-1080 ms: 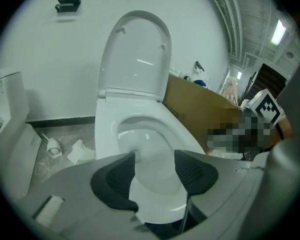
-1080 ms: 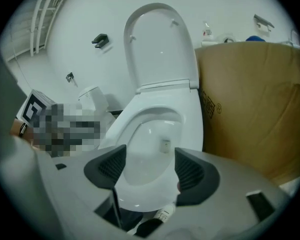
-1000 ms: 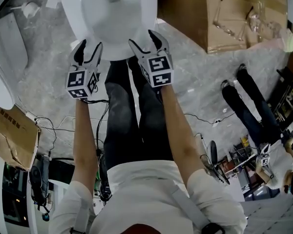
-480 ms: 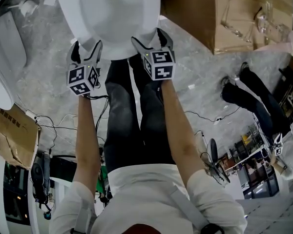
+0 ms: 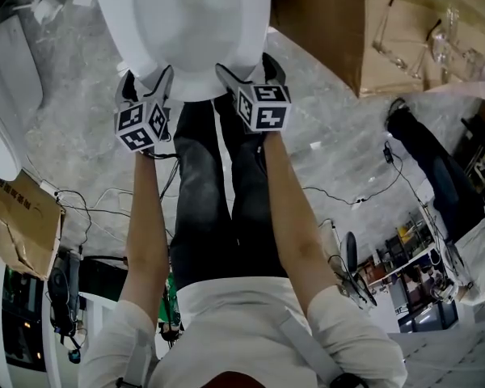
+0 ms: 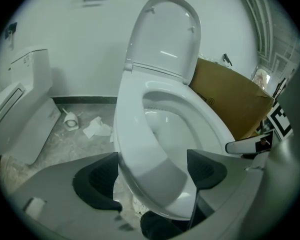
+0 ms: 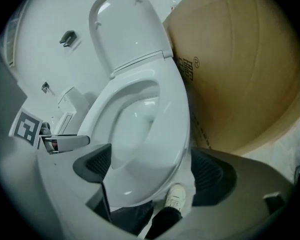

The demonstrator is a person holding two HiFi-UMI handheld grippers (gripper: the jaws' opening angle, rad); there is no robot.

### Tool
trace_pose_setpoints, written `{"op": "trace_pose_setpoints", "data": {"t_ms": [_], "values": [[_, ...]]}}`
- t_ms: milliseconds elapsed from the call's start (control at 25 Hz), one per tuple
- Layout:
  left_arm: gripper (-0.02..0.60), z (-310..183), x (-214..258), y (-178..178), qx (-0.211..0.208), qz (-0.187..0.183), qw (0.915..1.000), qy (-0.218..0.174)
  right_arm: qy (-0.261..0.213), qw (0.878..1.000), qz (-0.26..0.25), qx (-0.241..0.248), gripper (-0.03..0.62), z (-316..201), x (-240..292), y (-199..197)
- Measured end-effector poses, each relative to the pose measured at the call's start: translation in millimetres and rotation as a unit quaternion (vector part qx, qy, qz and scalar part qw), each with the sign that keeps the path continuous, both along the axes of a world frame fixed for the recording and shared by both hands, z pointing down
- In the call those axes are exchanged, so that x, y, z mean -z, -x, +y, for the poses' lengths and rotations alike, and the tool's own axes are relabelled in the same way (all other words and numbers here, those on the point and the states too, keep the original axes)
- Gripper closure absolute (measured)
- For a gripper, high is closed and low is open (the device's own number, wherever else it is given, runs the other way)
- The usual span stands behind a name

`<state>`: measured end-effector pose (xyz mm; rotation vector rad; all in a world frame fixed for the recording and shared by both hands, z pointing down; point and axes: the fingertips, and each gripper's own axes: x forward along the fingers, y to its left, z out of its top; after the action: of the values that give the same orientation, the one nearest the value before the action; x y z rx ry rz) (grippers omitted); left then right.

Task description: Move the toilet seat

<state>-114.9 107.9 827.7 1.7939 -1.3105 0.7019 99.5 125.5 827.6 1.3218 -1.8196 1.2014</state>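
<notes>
Jaws of my left gripper (image 6: 152, 159) and right gripper (image 7: 151, 156) are opening wide, each with the seat's (image 6: 135, 134) front rim between them, not gripped. Seat lies on the bowl (image 6: 162, 121); lid (image 6: 162, 39) stands upright behind it.

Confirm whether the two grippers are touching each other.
Apart. The head view shows the left gripper and right gripper at the front rim of the toilet seat with a plain gap between them. Both pairs of jaws are opening around that rim.
</notes>
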Motion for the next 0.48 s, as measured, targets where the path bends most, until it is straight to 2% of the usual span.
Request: {"op": "trace_pose_setpoints", "data": {"t_ms": [160, 360, 480], "values": [[0.169, 0, -5, 3, 0.006, -0.002, 1.0000, 0.004, 0.004, 1.000, -0.001, 0.003, 0.095, -3, -6, 3], [0.167, 3, -12, 5, 0.025, 0.020, 0.9994, 0.015, 0.012, 1.000, -0.004, 0.007, 0.095, -5, -14, 5], [0.169, 3, -11, 5, 0.024, 0.021, 0.9994, 0.015, 0.012, 1.000, -0.003, 0.007, 0.095, -6, -16, 6]]}}
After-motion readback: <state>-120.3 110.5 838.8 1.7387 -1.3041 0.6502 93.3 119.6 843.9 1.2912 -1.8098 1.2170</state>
